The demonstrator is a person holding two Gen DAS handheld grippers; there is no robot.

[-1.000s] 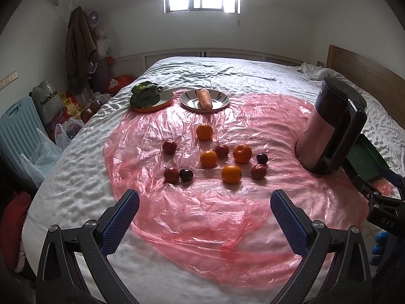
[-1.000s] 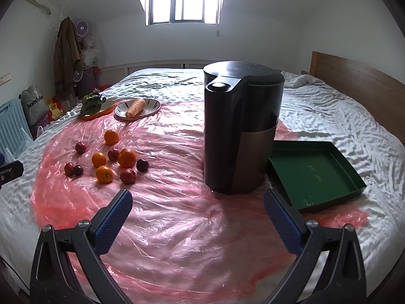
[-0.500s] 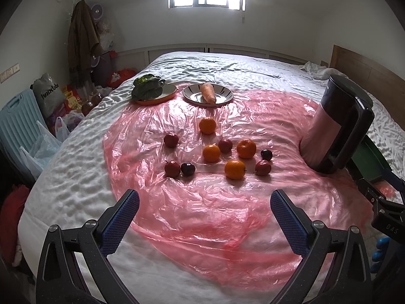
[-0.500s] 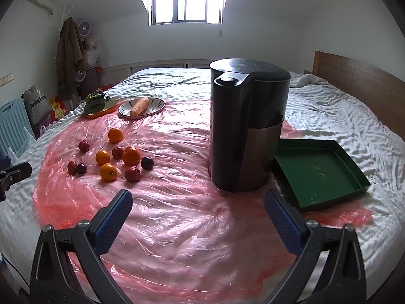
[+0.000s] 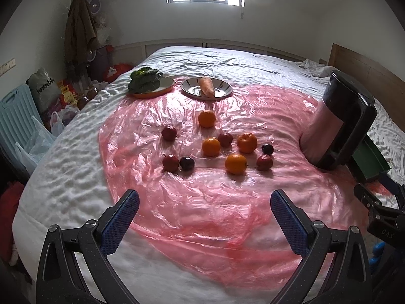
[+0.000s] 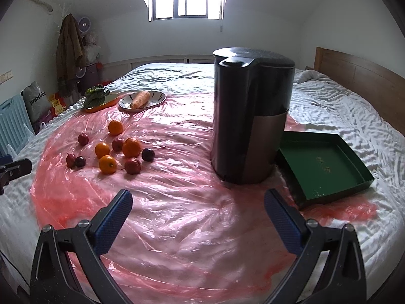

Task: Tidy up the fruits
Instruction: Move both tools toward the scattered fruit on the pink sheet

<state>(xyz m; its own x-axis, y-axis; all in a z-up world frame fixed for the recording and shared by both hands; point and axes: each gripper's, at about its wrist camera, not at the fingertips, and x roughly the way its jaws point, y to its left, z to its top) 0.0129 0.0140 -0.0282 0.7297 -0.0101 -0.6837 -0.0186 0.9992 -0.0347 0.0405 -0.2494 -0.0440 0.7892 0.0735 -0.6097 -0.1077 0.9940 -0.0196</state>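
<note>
Hovering empty, both jaws spread, facing scattered fruits (image 5: 215, 147).

On the pink plastic sheet (image 5: 202, 202) ahead of me I count four oranges (image 5: 235, 163), four red apples (image 5: 170, 162) and two dark plums (image 5: 187, 163). Beyond the sheet's far edge: two plates, one holding one carrot (image 5: 206, 86), one holding one leafy green bunch (image 5: 144, 82). At the sheet's right: one dark kettle (image 6: 250, 116) and one green tray (image 6: 326, 167).
</note>
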